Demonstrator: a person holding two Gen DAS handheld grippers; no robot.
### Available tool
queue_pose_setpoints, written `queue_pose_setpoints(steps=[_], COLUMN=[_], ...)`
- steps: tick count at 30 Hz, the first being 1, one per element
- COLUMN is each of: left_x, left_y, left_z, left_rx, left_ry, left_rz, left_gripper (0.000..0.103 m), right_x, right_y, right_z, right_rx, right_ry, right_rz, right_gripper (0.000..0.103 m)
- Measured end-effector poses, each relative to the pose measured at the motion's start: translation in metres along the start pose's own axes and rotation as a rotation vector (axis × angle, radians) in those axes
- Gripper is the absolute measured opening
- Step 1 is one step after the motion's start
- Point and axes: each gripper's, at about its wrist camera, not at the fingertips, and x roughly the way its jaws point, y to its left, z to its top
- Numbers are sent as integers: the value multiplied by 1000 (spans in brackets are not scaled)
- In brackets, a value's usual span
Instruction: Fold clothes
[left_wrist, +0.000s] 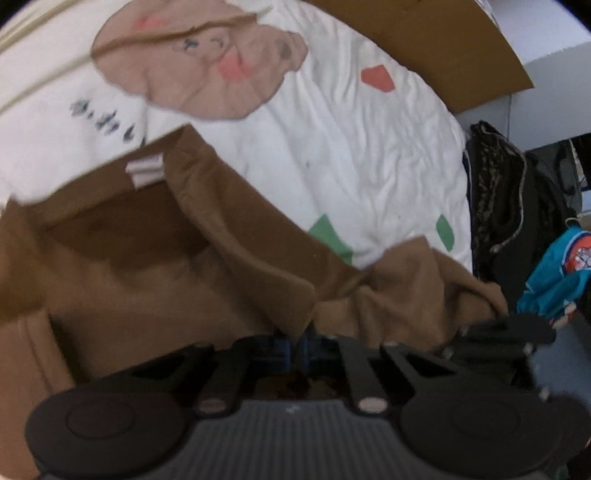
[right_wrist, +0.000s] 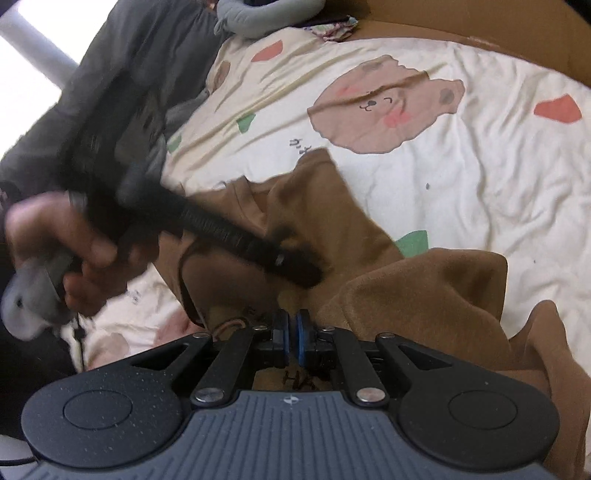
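A brown garment (left_wrist: 155, 280) lies rumpled on a white quilt with a bear print (left_wrist: 332, 140); a striped label (left_wrist: 144, 170) shows at its collar. My left gripper (left_wrist: 297, 347) is shut on a raised fold of the brown cloth. It also appears in the right wrist view, where a hand (right_wrist: 66, 251) holds the left gripper (right_wrist: 299, 269) over the garment (right_wrist: 406, 295). My right gripper (right_wrist: 293, 339) is shut, with its blue pads (right_wrist: 303, 338) pinching an edge of the same cloth. In the left wrist view the right gripper (left_wrist: 509, 326) grips the garment's right corner.
Dark clothes (left_wrist: 498, 206) and a teal garment (left_wrist: 554, 273) are piled beside the quilt on the right. A brown cardboard panel (left_wrist: 443, 48) borders the far side. A grey jacket (right_wrist: 122, 92) and a grey plush toy (right_wrist: 258, 14) lie at the far left.
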Motion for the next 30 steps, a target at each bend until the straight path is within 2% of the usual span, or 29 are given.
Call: queue_pose_setpoints(steps=[8, 12, 15, 16, 19, 23, 27, 30], left_x=[-7, -7, -8, -7, -6, -6, -6, -6], left_y=[6, 8, 10, 11, 13, 16, 19, 20], left_z=[-14, -17, -19, -20, -22, -25, -26, -27], left_rx=[15, 13, 17, 16, 17, 29, 50, 61], left_ry=[7, 21, 30, 33, 44, 52, 57, 57], left_rz=[-6, -13, -11, -10, -9, -8, -1, 4], left_gripper=[6, 6, 5, 5, 5, 5, 5, 5], right_x=[-24, -32, -37, -37, -25, -4, 7, 14], right_y=[-18, -37, -51, -57, -75, -89, -87, -85], right_z=[9, 19, 26, 27, 29, 25, 18, 10], right_rx=[84, 102, 116, 121, 161, 186, 189, 193], right_ry=[-36, -67, -90, -94, -75, -5, 49, 97], right_rz=[1, -72, -126, -142, -164, -158, -126, -118], right_gripper=[10, 28, 35, 41, 43, 45, 66, 69])
